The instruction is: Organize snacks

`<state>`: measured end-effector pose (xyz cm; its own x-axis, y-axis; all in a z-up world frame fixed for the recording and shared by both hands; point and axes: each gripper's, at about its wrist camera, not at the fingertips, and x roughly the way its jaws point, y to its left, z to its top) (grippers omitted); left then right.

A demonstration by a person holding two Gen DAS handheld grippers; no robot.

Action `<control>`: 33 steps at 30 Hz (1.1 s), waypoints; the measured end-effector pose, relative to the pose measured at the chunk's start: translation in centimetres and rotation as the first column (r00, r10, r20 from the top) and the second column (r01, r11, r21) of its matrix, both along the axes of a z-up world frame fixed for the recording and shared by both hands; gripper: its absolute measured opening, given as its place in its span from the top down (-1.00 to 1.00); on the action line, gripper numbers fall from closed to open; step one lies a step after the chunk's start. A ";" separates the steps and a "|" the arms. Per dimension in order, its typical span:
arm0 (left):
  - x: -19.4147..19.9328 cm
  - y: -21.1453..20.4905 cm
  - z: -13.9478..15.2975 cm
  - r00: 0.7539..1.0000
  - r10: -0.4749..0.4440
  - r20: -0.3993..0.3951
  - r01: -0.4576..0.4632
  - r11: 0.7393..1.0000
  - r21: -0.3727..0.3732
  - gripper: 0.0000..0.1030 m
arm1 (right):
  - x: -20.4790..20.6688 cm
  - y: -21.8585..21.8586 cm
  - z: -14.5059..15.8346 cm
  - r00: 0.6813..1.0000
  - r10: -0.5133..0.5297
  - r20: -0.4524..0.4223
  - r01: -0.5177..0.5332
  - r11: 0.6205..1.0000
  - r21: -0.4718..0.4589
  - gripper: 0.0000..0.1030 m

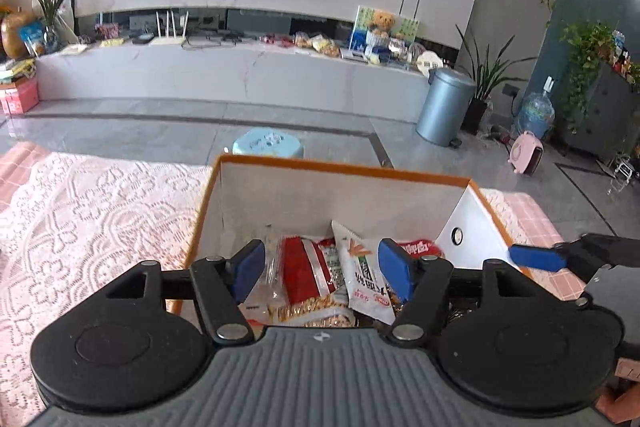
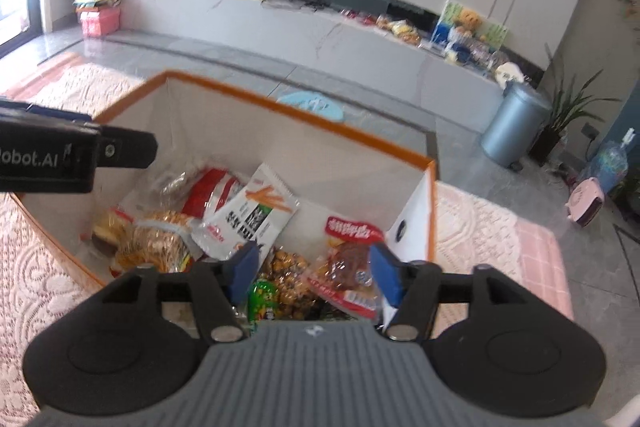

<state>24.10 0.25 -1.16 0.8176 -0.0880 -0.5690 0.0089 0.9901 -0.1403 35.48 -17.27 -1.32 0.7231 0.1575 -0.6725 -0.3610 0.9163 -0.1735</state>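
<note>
An orange-rimmed white box (image 1: 340,169) (image 2: 280,107) stands on the lace-covered table and holds several snack packets. Among them are a white packet with orange sticks (image 1: 362,267) (image 2: 256,211), a red and white packet (image 1: 304,267) (image 2: 212,187) and a clear packet with a red label (image 2: 348,259). My left gripper (image 1: 320,269) is open and empty above the box's near side. My right gripper (image 2: 314,273) is open and empty above the snacks at the box's right end. The right gripper's blue fingertip (image 1: 536,257) shows at the right of the left wrist view.
A pink lace tablecloth (image 1: 92,227) covers the table around the box. Beyond it are a grey tiled floor, a light blue stool (image 1: 270,143), a metal bin (image 1: 444,107), potted plants and a long white TV bench (image 1: 240,75) with clutter.
</note>
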 end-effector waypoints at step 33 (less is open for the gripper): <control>-15.6 -2.8 3.7 0.970 0.021 0.244 -0.067 0.981 0.182 -0.85 | -21.4 -4.7 7.8 0.952 -0.190 0.241 0.114 0.948 0.299 -0.93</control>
<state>8.52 -2.57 2.49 0.9325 0.0411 -0.3589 -0.0252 0.9985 0.0489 14.12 -21.98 6.51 0.8978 0.1847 -0.3999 -0.1901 0.9814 0.0265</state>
